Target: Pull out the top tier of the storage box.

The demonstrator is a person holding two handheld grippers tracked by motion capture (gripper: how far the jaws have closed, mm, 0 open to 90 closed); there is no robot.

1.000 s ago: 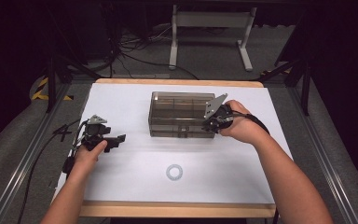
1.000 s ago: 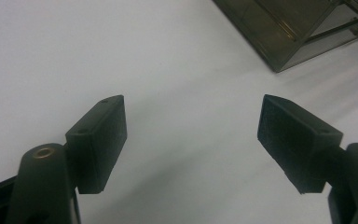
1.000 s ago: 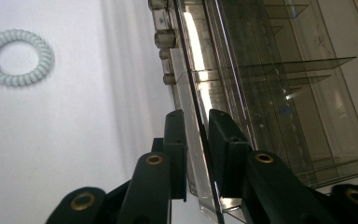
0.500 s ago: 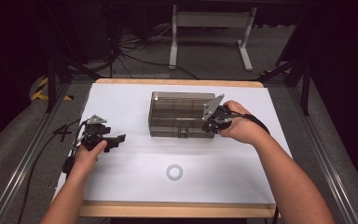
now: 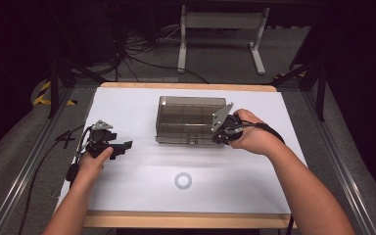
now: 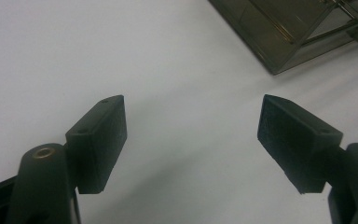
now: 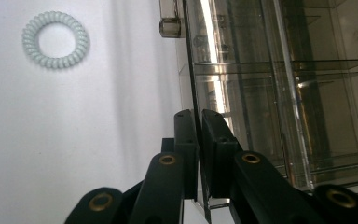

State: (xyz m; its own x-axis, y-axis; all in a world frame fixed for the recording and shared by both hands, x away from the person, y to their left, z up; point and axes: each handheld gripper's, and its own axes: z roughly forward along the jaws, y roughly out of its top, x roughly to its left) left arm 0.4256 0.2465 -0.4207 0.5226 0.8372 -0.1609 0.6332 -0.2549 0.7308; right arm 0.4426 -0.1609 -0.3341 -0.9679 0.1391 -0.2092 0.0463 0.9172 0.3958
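A smoky transparent plastic organizer box (image 5: 191, 120), rectangular with inner dividers, is seen at the table's (image 5: 142, 105) centre-rear on smooth white paper. Its thin front wall is pinched between the right gripper's (image 7: 198, 140) matte black jaws, which have just been closing. The left gripper (image 6: 191, 135) is held wide apart, with nothing between. A pale coiled hair tie (image 5: 183, 180) lies nearer, well apart.

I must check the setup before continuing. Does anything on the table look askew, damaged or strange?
Nothing stands out. The smoky clear box sits square and looks intact; the right tool is pinching its front edge. The spiral hair tie lies flat, alone. The left tool is open, apart from both.
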